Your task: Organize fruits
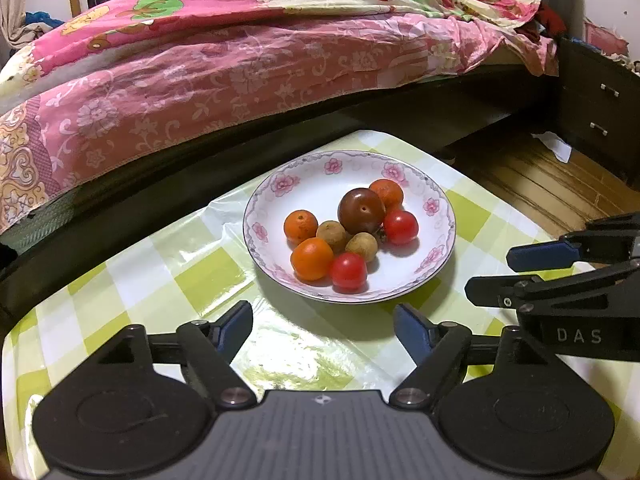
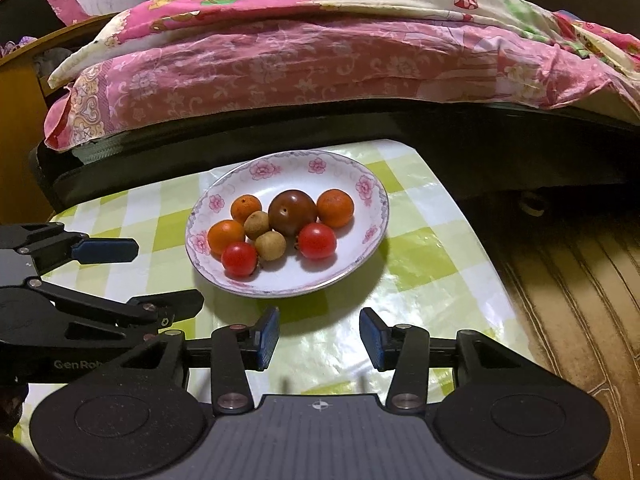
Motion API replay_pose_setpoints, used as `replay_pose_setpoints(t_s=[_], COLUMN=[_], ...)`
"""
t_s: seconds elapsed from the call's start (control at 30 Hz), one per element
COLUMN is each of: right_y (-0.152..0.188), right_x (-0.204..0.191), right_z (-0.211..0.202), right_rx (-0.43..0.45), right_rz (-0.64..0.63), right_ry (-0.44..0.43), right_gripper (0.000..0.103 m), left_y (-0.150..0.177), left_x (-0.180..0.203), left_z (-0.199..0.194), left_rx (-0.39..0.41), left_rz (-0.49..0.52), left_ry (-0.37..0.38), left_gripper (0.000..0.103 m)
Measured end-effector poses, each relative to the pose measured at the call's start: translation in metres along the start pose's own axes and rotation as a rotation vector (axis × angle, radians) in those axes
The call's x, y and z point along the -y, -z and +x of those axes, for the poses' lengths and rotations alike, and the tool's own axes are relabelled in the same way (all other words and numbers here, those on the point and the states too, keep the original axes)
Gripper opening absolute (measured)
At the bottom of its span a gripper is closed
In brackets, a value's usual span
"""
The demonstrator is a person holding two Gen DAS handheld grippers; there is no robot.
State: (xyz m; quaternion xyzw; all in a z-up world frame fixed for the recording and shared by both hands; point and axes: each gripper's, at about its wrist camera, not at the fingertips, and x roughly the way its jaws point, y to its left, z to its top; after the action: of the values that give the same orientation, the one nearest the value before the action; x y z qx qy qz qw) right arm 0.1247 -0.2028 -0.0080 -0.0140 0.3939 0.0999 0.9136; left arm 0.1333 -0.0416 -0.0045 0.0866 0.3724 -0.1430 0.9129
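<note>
A white plate with a pink flower rim [image 1: 280, 184] [image 2: 360, 184] sits on the green checked table. It holds a dark brown plum [image 1: 361, 209] [image 2: 290, 212], three small oranges [image 1: 311, 258] [image 2: 335, 207], two red tomatoes [image 1: 348, 271] [image 2: 317, 241] and two tan longans [image 1: 361, 246] [image 2: 270, 245]. My left gripper [image 1: 323, 330] is open and empty, just in front of the plate. My right gripper [image 2: 319, 338] is open and empty, also in front of the plate. The right gripper shows at the right in the left wrist view [image 1: 504, 276]; the left gripper shows at the left in the right wrist view [image 2: 160, 276].
A bed with a pink floral cover [image 1: 240, 72] [image 2: 320, 64] runs close behind the table. The table's right edge [image 2: 480, 240] drops to a wooden floor [image 1: 540, 184]. A dark drawer unit [image 1: 600, 108] stands at the far right.
</note>
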Motion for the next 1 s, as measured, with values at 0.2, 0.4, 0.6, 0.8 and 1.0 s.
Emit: replay_pose_setpoints(t_s=[0.2,0.4,0.6,0.8,1.0], right_y=[0.005,0.01,0.014,0.016,0.019], right_x=[0.002,0.003,-0.004,-0.005,-0.005], right_z=[-0.007,-0.015,-0.023,-0.03,-0.03], right_rx=[-0.008,-0.014,-0.008,0.002,-0.006], right_rz=[0.018,0.046,0.049,0.061,0.07], right_ry=[0.012,0.017,0.022,0.019,0.019], right_gripper=[0.041,0.041,0.041,0.041,0.041], left_y=[0.001,0.008,0.012,0.015,0.015], left_x=[0.0,-0.003,-0.001,-0.001,0.0], left_z=[-0.006,-0.014,-0.021,-0.022,-0.023], left_rx=[-0.004,-0.01,0.001,-0.004,-0.001], left_rz=[-0.012,-0.052,-0.047,-0.051,-0.054], left_ry=[-0.038,-0.037,-0.069,-0.083,-0.09], left_gripper=[0.095,0.1,0.103,0.103,0.103])
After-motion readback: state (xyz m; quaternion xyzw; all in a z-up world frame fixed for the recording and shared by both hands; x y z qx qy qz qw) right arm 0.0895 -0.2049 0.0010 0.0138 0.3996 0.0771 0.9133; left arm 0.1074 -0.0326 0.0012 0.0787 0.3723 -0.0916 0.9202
